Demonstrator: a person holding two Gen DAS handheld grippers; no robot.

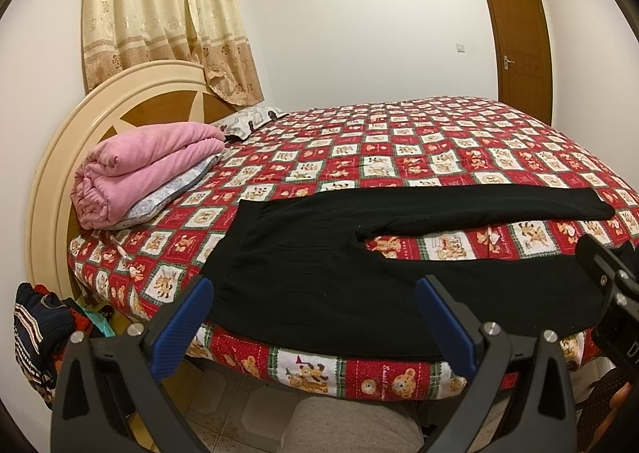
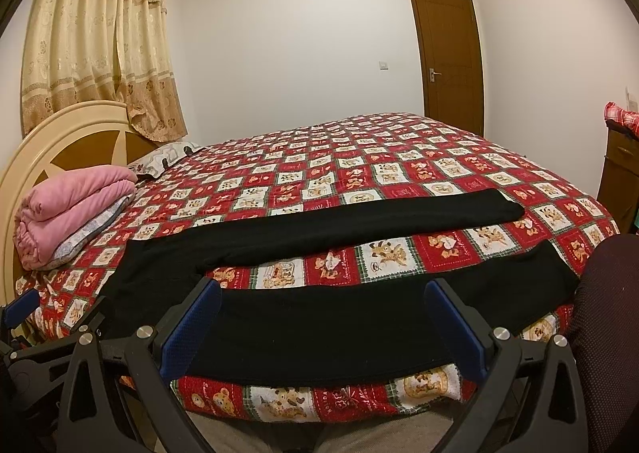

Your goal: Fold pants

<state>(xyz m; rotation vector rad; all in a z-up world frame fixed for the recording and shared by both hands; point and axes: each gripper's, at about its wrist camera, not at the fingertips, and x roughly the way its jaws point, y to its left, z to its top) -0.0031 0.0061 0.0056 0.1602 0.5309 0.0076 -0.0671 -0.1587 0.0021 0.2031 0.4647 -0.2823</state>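
Black pants [image 1: 327, 285] lie spread flat on the bed [image 1: 419, 149], along its near edge. The waist end points toward the headboard [image 1: 60, 157], and the two legs run toward the foot of the bed. The near leg [image 2: 319, 329] follows the near edge of the bed; the far leg [image 2: 359, 217] lies further in, with a wedge of red patterned bedspread [image 2: 379, 253] showing between them.

The left tool [image 1: 315, 321] hangs just off the near edge of the bed by the waist part of the pants, its blue-padded fingers [image 1: 187, 329] spread wide apart and holding nothing. The right tool [image 2: 323, 329] is just off the same edge, further toward the foot, over the near leg; its fingers [image 2: 191, 333] are also wide apart and empty.

At the headboard end of the bed a folded pink blanket [image 1: 143, 173] sits on a pale folded cover, with a pillow [image 1: 247, 119] beyond it. A curtain [image 1: 159, 14] hangs behind the headboard, and a brown door [image 1: 519, 42] stands shut in the far wall.
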